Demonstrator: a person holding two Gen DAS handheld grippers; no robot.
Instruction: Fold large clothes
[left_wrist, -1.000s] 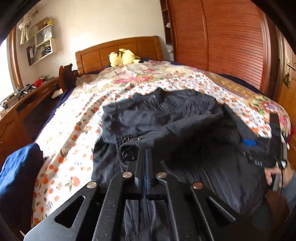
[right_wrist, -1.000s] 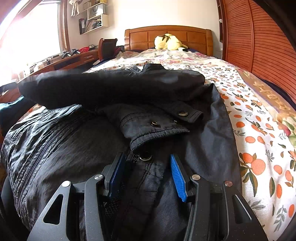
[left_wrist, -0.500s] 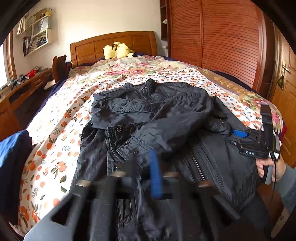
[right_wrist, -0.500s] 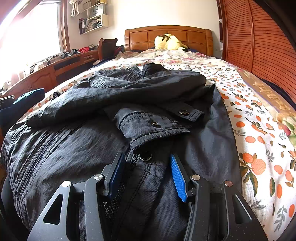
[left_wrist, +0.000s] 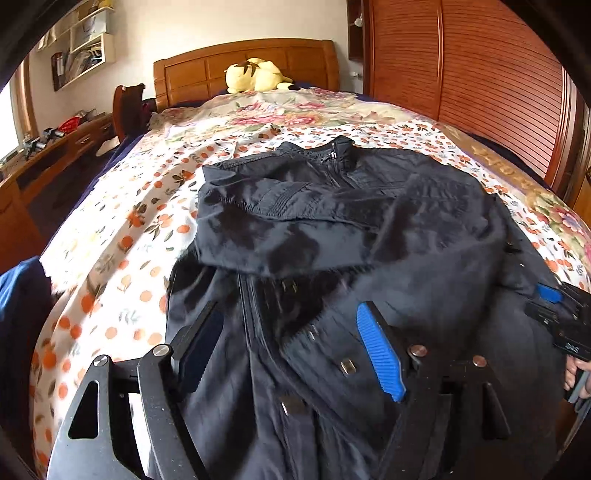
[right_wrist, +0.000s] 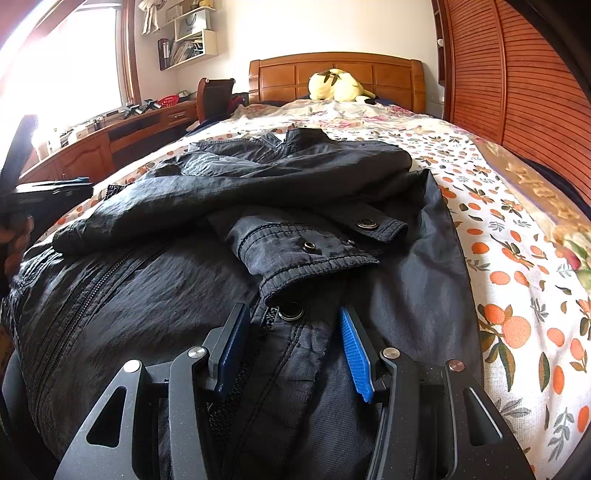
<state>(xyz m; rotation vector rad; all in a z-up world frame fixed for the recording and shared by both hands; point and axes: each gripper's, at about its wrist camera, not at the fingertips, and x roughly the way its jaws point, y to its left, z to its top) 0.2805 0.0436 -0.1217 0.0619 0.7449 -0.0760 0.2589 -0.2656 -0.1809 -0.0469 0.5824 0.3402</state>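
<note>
Black jacket (left_wrist: 369, 229) released; left claw (left_wrist: 288, 343) reopened.

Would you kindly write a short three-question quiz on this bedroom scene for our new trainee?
1. True or false: the black jacket lies on the bed with a sleeve folded across its front.
2. How does the left gripper stand: A) shut on cloth, B) open over the jacket, C) out of view?
3. Fill in: the yellow plush toy sits by the wooden ____.

Key
1. True.
2. B; the right gripper is open too.
3. headboard.
</note>
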